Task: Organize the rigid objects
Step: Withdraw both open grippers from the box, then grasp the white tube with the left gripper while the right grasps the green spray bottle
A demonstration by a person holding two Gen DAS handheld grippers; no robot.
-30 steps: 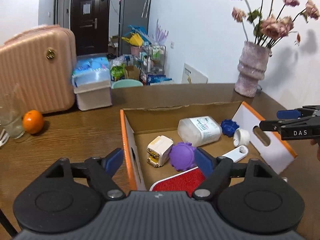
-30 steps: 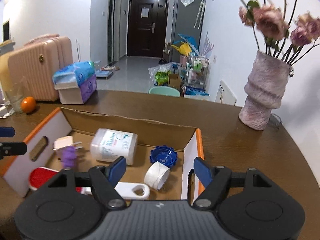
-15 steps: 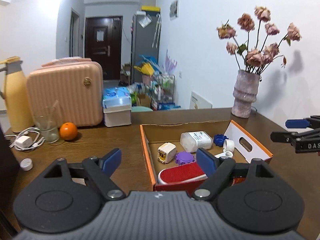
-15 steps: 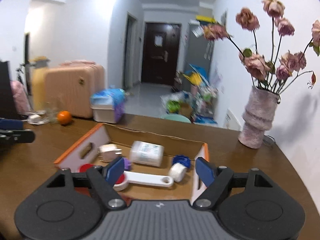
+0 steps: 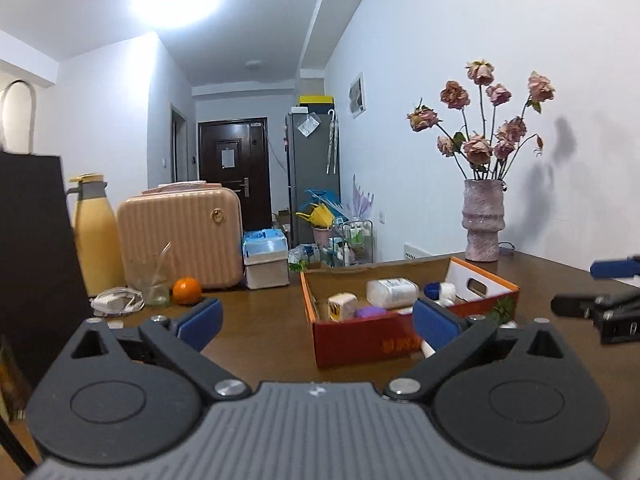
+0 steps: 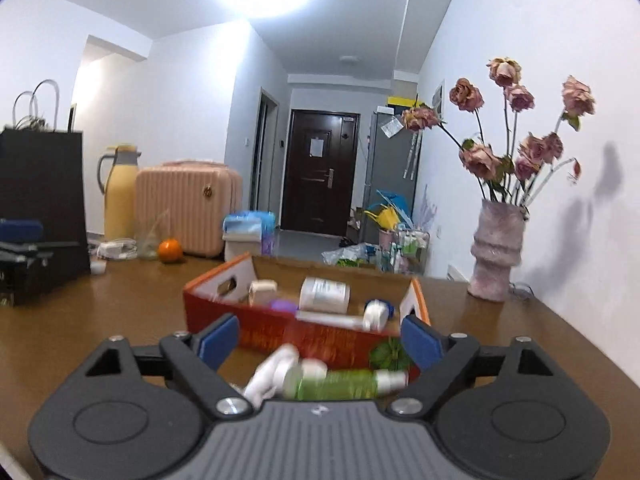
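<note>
An orange-rimmed cardboard box stands on the brown table. It holds a white bottle, a white plug, a purple ball, a blue cap and a white opener. A green spray bottle lies on the table in front of the box, between the right gripper's fingers. My left gripper is open and empty, in front of the box. My right gripper is open, and its side shows in the left wrist view.
A pink vase with dried roses stands at the back right. At the back left are a pink suitcase, a yellow flask, an orange, a glass and a black bag.
Both grippers have pulled back and away from the box. The box now looks smaller and farther, and the green spray bottle has come into the right wrist view.
</note>
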